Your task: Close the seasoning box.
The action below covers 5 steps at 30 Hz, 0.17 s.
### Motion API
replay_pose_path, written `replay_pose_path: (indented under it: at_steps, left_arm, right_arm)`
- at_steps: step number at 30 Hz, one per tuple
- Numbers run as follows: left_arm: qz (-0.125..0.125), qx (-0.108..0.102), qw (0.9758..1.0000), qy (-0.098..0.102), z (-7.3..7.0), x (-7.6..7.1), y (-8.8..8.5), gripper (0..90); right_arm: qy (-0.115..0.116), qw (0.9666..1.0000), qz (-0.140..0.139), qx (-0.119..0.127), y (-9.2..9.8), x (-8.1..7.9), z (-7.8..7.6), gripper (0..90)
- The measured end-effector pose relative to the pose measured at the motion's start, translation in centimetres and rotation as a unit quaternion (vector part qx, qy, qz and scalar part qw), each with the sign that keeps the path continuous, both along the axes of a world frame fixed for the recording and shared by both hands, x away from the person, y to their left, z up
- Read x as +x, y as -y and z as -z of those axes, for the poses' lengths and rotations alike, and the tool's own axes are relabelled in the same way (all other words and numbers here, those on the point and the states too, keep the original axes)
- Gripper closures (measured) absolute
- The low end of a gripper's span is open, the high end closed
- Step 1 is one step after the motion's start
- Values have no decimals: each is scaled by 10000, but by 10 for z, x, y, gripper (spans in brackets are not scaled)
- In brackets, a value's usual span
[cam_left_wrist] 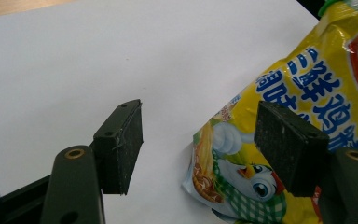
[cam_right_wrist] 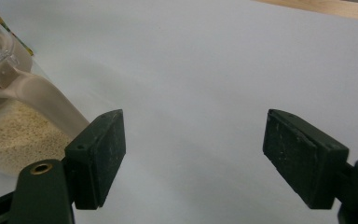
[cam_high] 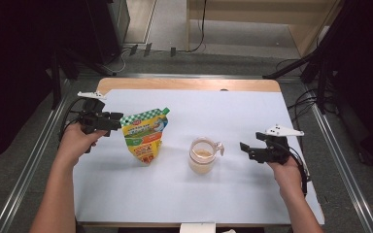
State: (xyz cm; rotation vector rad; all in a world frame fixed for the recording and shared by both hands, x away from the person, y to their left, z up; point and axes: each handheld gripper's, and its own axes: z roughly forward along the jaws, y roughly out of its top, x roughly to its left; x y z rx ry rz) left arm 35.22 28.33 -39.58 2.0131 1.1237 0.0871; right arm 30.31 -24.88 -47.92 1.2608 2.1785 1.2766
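Note:
A yellow seasoning pouch [cam_high: 144, 138] with a green checked top and a green spout rests on the white sheet, left of centre. My left gripper [cam_high: 117, 121] is just left of it, jaws open and pointing at its upper edge. In the left gripper view, the pouch [cam_left_wrist: 303, 93] lies beyond the right jaw of the left gripper [cam_left_wrist: 200, 116], with bare sheet in the gap. A clear jar [cam_high: 202, 156] with beige granules and a white lid tab stands at the centre. To its right, my right gripper [cam_high: 246, 149] is open and apart from it. The right gripper [cam_right_wrist: 196, 140] frames bare sheet, with the jar [cam_right_wrist: 9, 126] at far left.
The white sheet [cam_high: 213, 194] covers most of a wooden table [cam_high: 184, 85]. Metal rails [cam_high: 31, 160] run along both sides, and cables [cam_high: 306, 104] lie on the floor beyond. A small white item [cam_high: 196, 227] sits at the table's near edge.

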Motion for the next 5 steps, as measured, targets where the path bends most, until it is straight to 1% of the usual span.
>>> replay_pose_path:
  at_steps: [1,2,3,4,5]
  left_arm:
    - [-101,-33,9999,-82,0,1,0,330]
    - [-135,-110,9997,-148,1,2,-1,310]
    - [-124,-138,9997,-161,1,3,-1,284]
    - [-100,-107,9998,-113,2,3,-2,290]
    - [-100,-107,9998,-113,2,3,-2,292]
  right_arm:
    - [0,10000,4,-2,0,0,0,219]
    - [-2,10000,3,-6,0,0,0,219]
    - [-4,10000,1,0,0,0,0,219]
    - [-9,10000,4,-1,0,0,0,219]
    - [-16,10000,-1,-16,0,1,1,219]
